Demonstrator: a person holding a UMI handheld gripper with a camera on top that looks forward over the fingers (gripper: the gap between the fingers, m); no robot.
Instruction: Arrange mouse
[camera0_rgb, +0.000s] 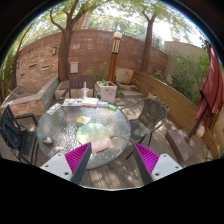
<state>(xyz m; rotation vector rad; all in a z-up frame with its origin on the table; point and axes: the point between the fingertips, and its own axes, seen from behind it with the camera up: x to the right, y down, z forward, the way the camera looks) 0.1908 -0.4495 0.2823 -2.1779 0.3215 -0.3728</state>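
Note:
A round glass table (60, 128) stands ahead of me on a wooden deck. On it lie a pale round mat (96, 130), a pinkish flat thing (101, 145) at the near rim and a small dark thing (83, 120) beyond the mat. I cannot tell which of them is the mouse. My gripper (112, 160) is open and empty, well short of the table and above the deck boards. The pinkish thing lies just ahead of the fingers and between their lines.
Dark chairs stand left (15, 132) and right (150, 115) of the table. Several small items (85, 103) lie along the table's far side. A person in red (212, 92) stands at the right. A brick wall (95, 52) and trees close the back.

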